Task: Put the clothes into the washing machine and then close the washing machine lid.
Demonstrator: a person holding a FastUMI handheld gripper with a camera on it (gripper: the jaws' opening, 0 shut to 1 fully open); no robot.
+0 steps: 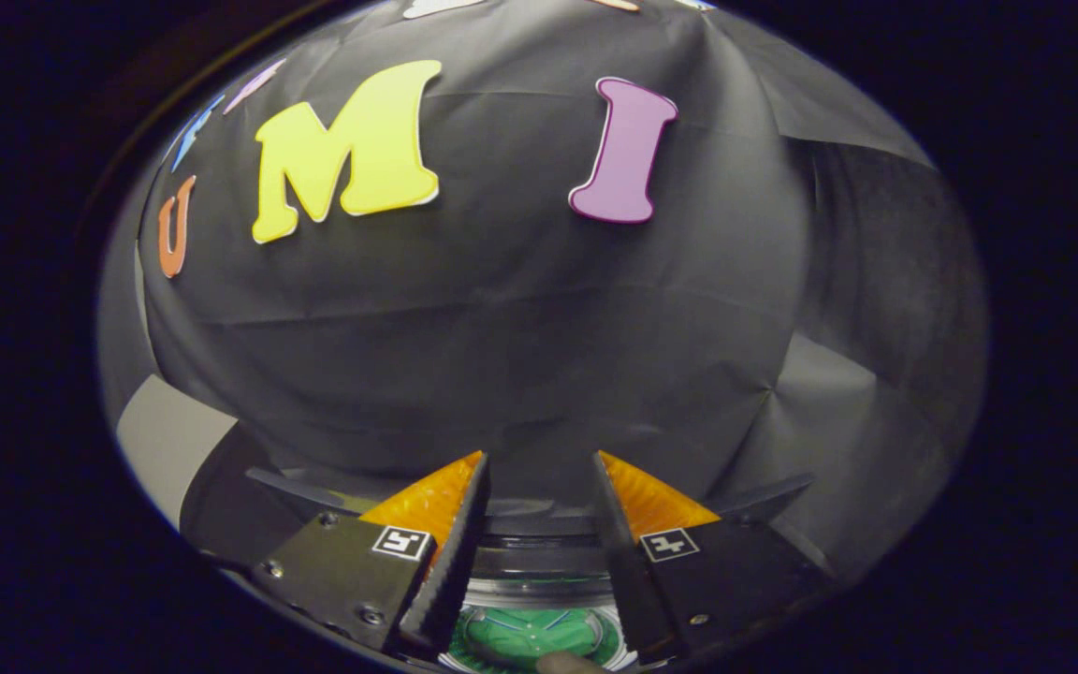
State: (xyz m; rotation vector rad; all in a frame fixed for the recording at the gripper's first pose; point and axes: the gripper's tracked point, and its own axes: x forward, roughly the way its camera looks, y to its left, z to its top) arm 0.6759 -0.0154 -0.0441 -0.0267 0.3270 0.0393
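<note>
We look along the gripper (539, 463) toward the booth's black cloth wall (502, 318), which hangs creased and folded behind everything. Our two fingers (459, 534) stand well apart, jaws wide, with nothing held between them — only open space and the cloth beyond the tips.

Below and between the fingers lies the washing machine (539, 571), seen from above: a dark curved rim crosses just under the fingertips, and inside it a pale ring surrounds a green agitator disc (530, 632) with lighter ribs radiating from its middle. The tub is open to our view. At the near side of the disc sits a small tan, rounded shape (569, 663) — it may be a bit of cloth or a fingertip, but the view is too cramped and dim there for us to tell.

To the left of the left finger, a pale grey surface (165, 440) shows past the cloth's hem.
</note>
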